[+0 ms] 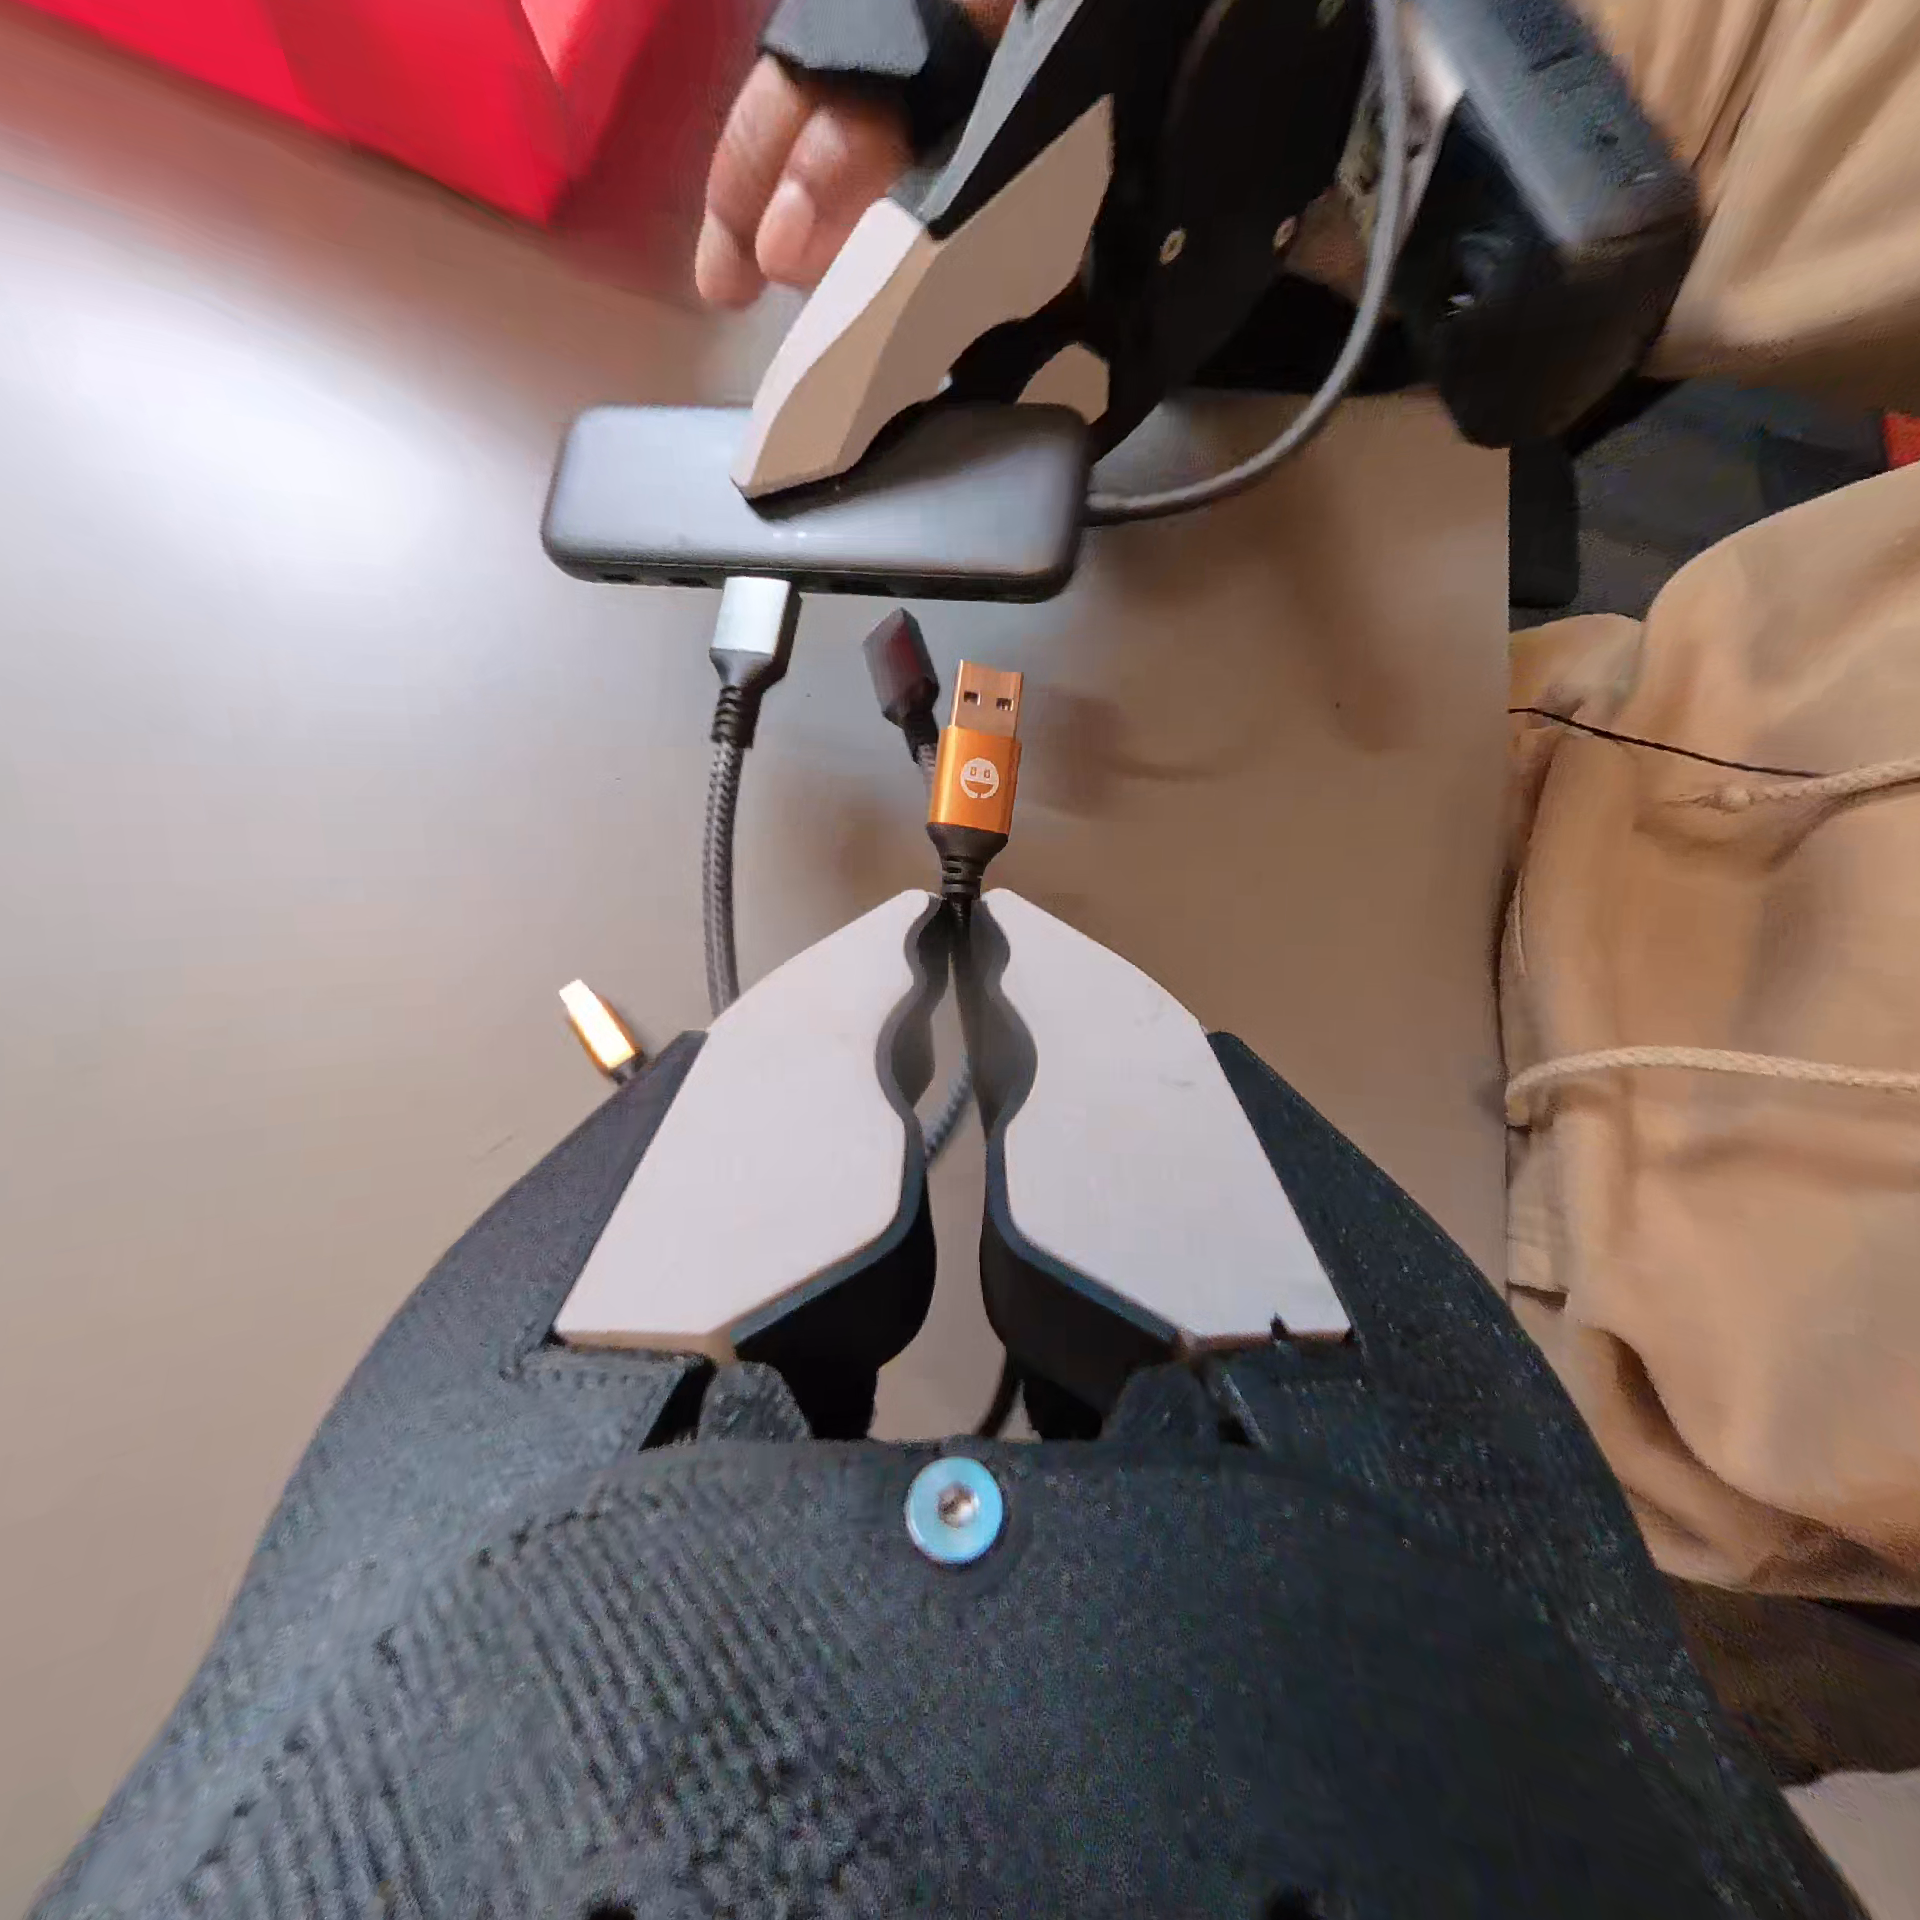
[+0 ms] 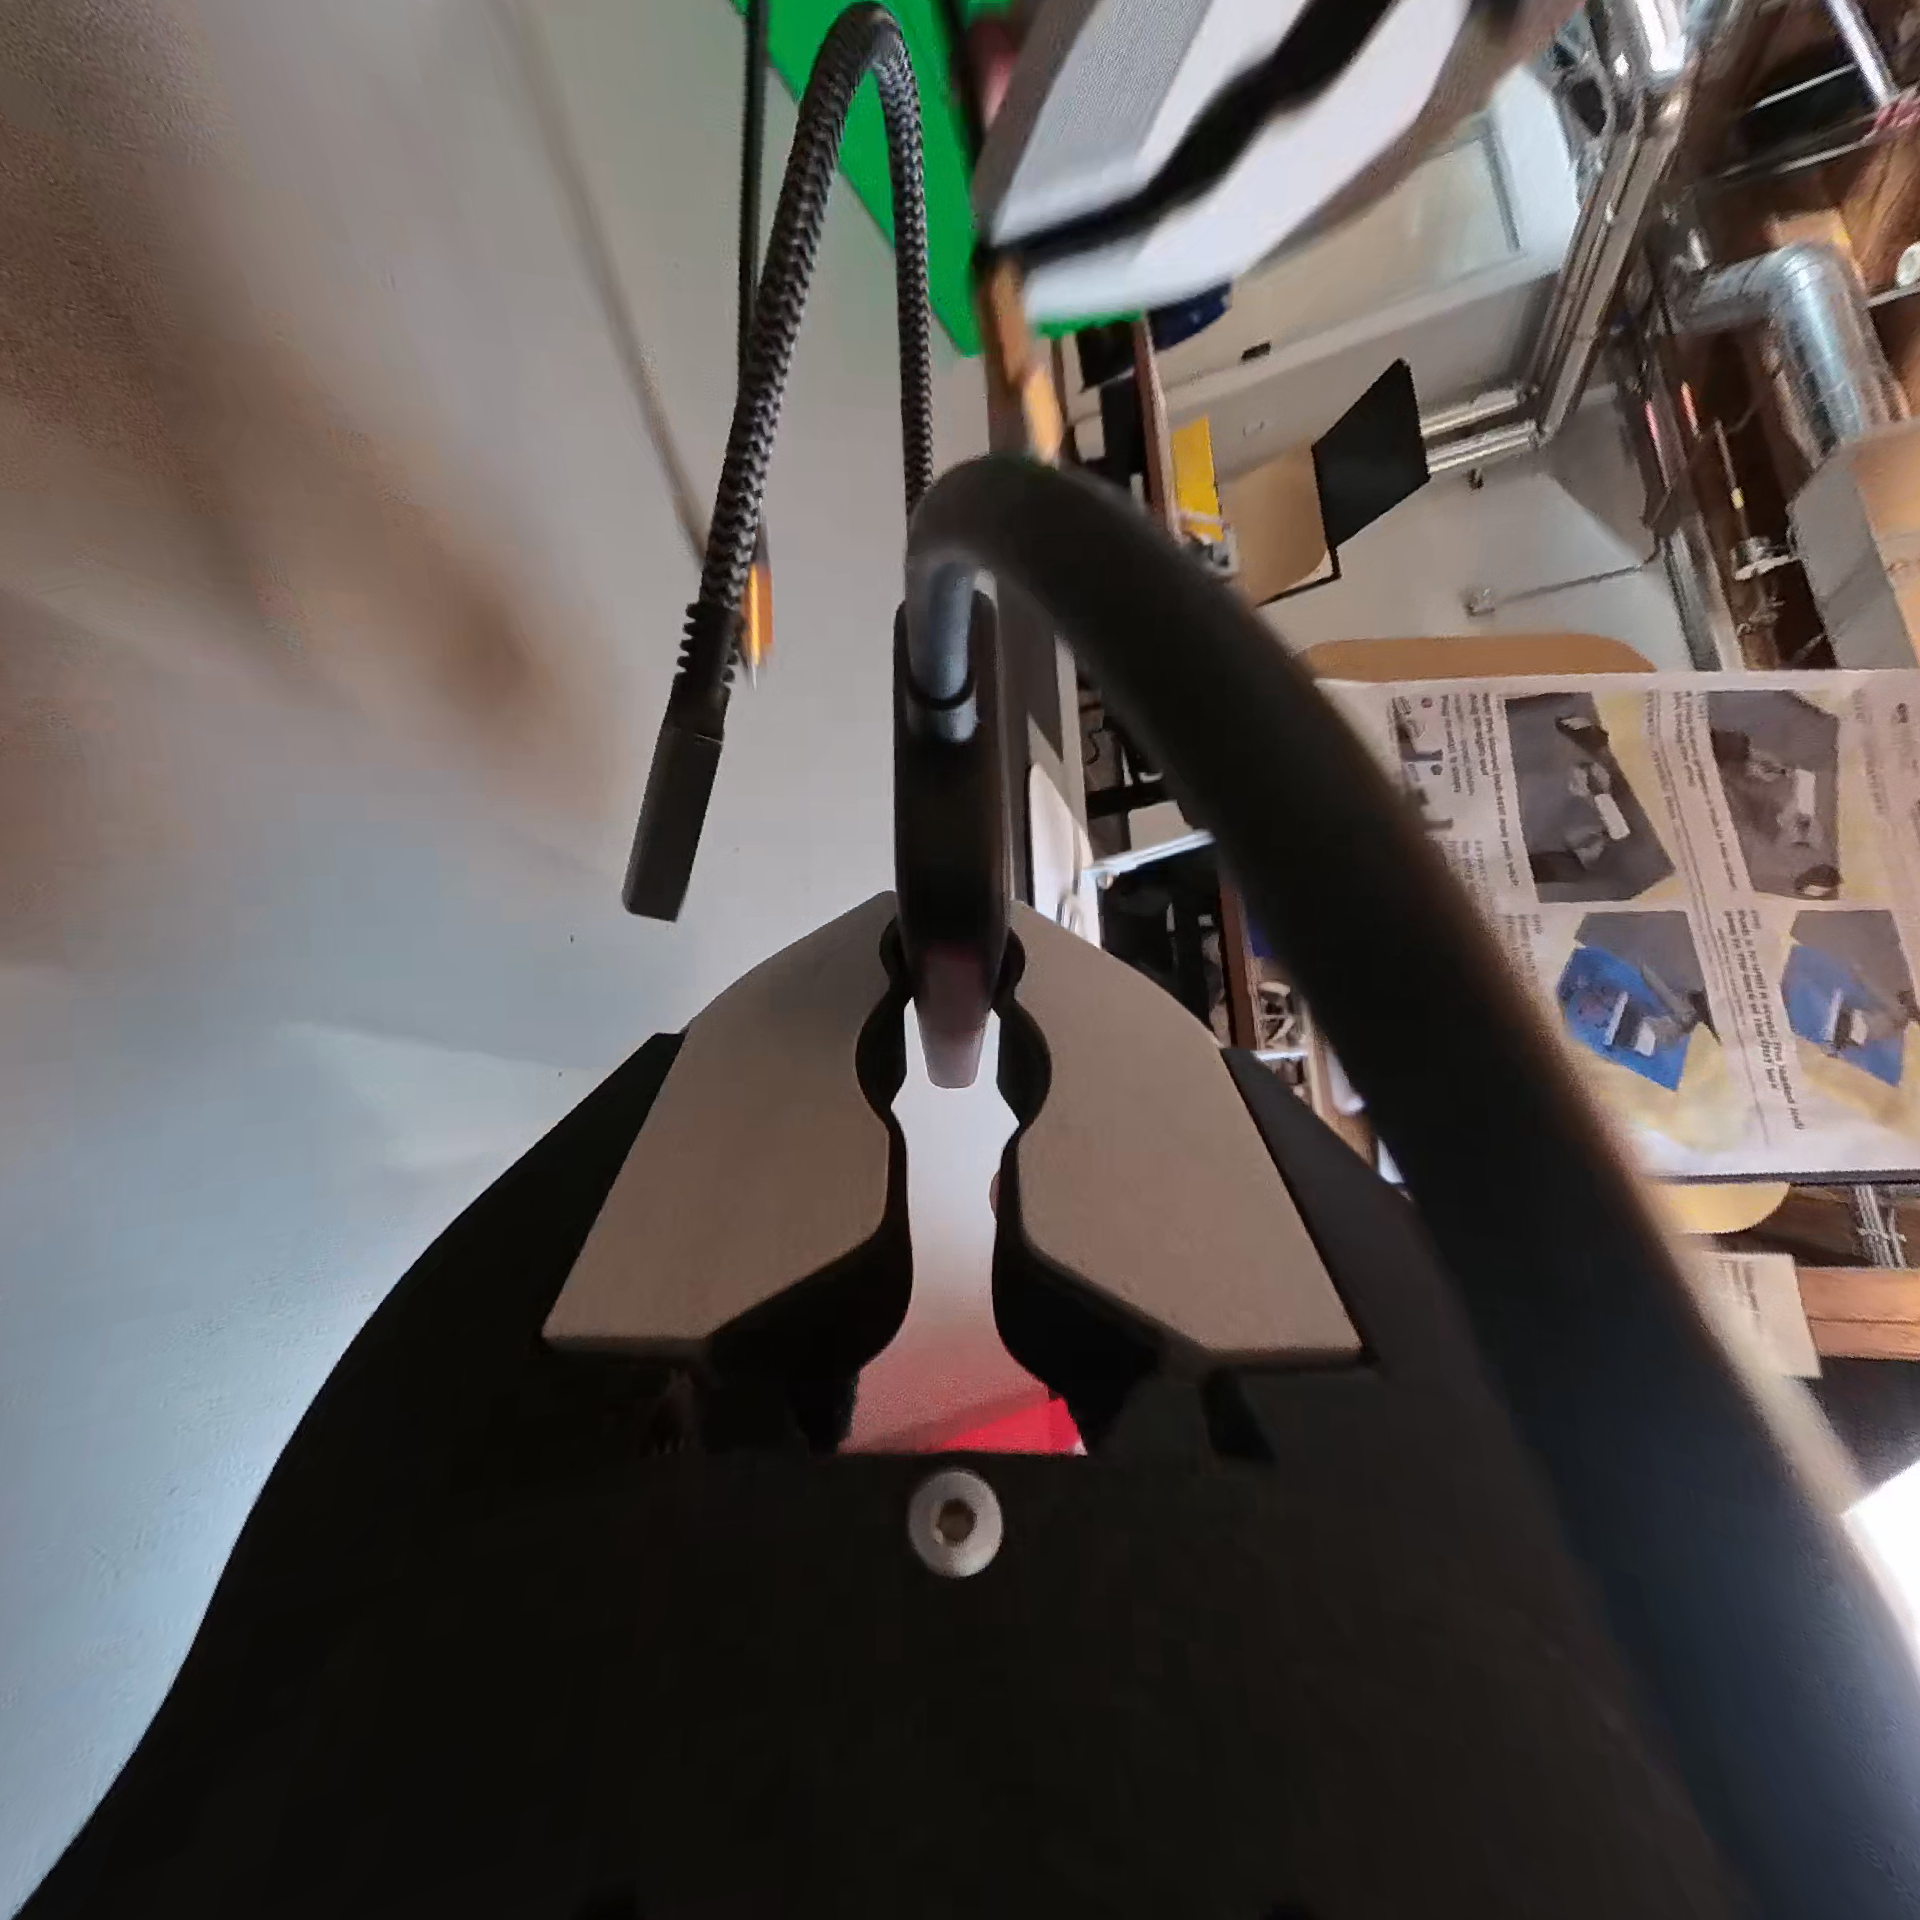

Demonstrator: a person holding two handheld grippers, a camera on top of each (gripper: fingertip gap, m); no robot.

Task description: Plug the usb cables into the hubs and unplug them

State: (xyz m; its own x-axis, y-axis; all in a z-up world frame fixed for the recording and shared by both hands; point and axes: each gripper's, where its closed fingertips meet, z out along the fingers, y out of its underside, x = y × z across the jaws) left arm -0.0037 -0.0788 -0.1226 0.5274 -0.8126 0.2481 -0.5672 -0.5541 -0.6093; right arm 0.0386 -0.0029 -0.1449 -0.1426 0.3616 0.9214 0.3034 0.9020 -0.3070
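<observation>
In the left wrist view my left gripper (image 1: 958, 902) is shut on the braided cable just behind an orange USB plug (image 1: 977, 753), which points at the dark grey hub (image 1: 665, 509) and stands a short way from its port side. A silver USB plug (image 1: 753, 618) sits in one hub port. A loose black plug (image 1: 899, 665) hangs beside the orange one. The right gripper (image 1: 790, 488) grips the hub. In the right wrist view my right gripper (image 2: 951, 940) is shut on the hub (image 2: 948, 831), seen edge-on, with its thick black cable (image 2: 1351, 831) arching right.
A red box (image 1: 416, 83) stands at the far left of the beige table (image 1: 260, 727). A small gold plug (image 1: 597, 1029) lies left of my left fingers. A person's tan clothing (image 1: 1714, 1039) fills the right side. A black braided cable with plug (image 2: 675, 800) hangs left of the hub.
</observation>
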